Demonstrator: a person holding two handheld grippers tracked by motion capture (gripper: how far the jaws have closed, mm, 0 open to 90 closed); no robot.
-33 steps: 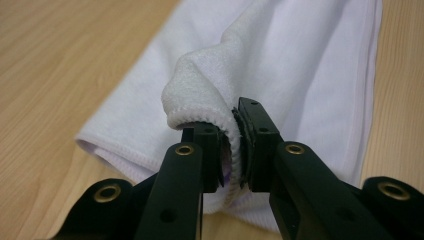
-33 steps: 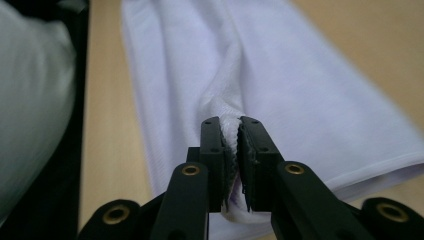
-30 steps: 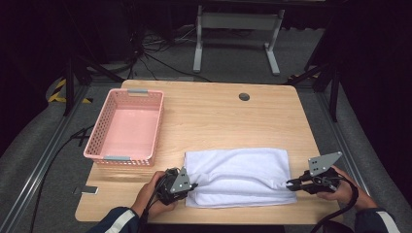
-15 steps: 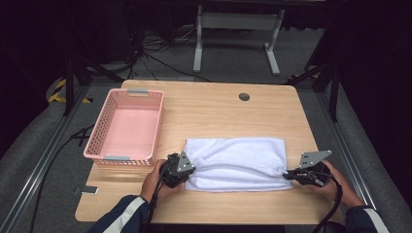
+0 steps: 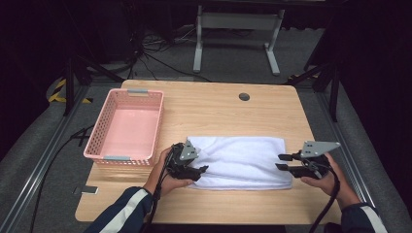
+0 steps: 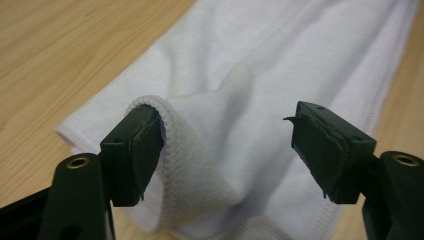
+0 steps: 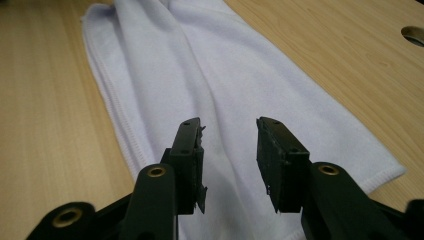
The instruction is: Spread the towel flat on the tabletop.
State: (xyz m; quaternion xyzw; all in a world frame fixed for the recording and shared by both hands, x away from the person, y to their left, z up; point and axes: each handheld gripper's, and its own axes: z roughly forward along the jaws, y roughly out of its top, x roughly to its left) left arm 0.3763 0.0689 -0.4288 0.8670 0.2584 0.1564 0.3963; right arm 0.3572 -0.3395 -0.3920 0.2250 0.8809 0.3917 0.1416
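Folded towel let go at both ends on the desk

The white towel [image 5: 240, 161] lay folded across the near half of the desk [image 5: 214, 104], and both claws had just been opening. The left claw [image 6: 227, 150] stood wide, its grip gone, though a raised fold of hem leaned on one pad; the right claw [image 7: 229, 155] was parted about halfway, holding nothing, just above the other end. To finish cleanly, the left should probably lift straight off so the hem drops flat rather than dragging the fold. The pink basket [image 5: 127, 125] sat empty just left of the towel, with nothing between them.
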